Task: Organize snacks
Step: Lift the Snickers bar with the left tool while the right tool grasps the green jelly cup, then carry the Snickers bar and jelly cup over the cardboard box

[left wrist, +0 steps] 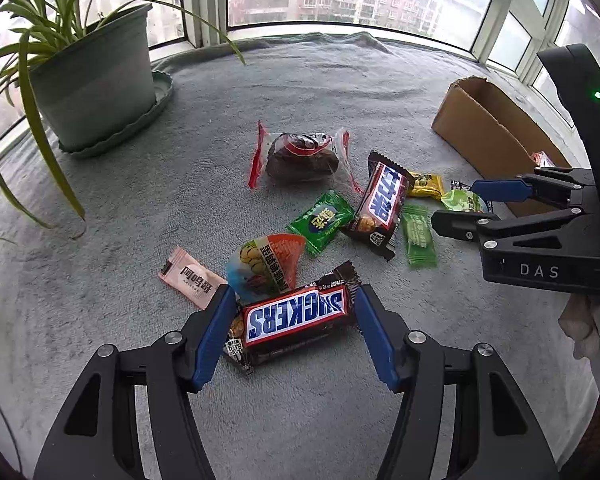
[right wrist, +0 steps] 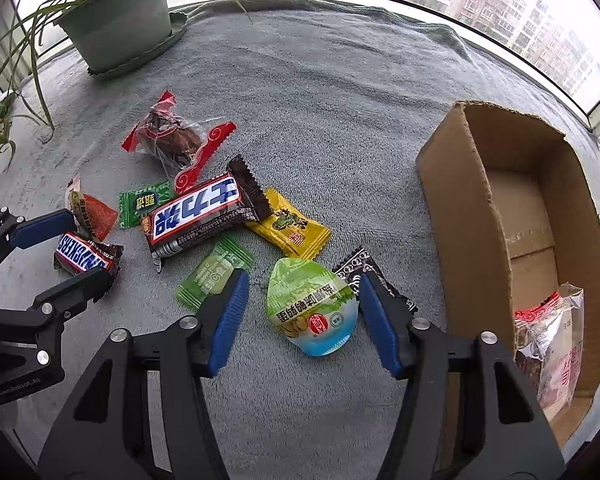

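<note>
the left gripper (left wrist: 296,324) straddles the snickers bar (left wrist: 294,322) on the grey surface (left wrist: 340,92), fingers apart and not yet gripping. the right gripper (right wrist: 304,314) brackets the green pouch (right wrist: 312,306) likewise. pinch each at its middle, then lift to the cardboard box (right wrist: 456,196).

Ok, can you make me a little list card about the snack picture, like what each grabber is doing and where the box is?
left gripper: jaws open around the Snickers bar, left pad touching, right pad apart
right gripper: jaws open either side of the green egg-shaped packet, not pressing it
cardboard box: on the right, open top, one clear snack bag inside
loose snacks: scattered on the grey blanket
potted plant: back left, by the window
</note>
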Tool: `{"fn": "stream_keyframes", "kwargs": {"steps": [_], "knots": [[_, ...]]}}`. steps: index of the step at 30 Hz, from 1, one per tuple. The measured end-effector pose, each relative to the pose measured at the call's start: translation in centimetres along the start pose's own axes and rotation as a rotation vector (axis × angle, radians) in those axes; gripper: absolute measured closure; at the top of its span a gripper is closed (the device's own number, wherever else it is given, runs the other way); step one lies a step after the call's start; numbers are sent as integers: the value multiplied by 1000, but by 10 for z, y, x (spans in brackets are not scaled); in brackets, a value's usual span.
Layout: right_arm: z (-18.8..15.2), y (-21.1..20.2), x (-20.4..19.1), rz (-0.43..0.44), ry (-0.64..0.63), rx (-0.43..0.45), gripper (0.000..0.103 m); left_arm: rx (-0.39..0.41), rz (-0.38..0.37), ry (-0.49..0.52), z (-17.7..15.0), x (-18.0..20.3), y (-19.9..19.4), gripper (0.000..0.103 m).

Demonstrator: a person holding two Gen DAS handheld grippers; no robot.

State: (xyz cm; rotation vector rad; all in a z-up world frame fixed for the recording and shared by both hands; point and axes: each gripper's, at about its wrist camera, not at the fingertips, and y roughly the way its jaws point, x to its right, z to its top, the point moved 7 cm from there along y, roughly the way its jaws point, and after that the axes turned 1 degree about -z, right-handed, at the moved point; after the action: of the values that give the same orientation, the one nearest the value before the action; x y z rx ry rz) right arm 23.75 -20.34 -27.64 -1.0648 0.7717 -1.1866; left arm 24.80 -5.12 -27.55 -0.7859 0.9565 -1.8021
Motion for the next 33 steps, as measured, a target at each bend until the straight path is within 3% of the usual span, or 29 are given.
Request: {"fn": "stream_keyframes", "kwargs": {"steps": [3, 6, 9, 13, 24, 33], "knots": [[-1, 1, 0, 7, -8, -9, 60, 16, 19, 37, -4, 1, -1, 41], [-2, 1, 1, 22, 0, -7, 60, 23, 29, 38, -8, -4, -5, 54], [-4, 1, 0, 26, -7, -3, 61, 29, 0, 3, -11, -10, -9, 56], [-5, -3, -3, 39, -10, 10, 62, 40, 20, 20, -14, -6, -12, 60], [-6, -25, -5, 97, 20, 65, 63, 56, -39, -124, -20, -22, -29, 61], [-7, -61, 5, 139, 36, 137, 63, 124, -27, -117, -8, -15, -56, 61]]}}
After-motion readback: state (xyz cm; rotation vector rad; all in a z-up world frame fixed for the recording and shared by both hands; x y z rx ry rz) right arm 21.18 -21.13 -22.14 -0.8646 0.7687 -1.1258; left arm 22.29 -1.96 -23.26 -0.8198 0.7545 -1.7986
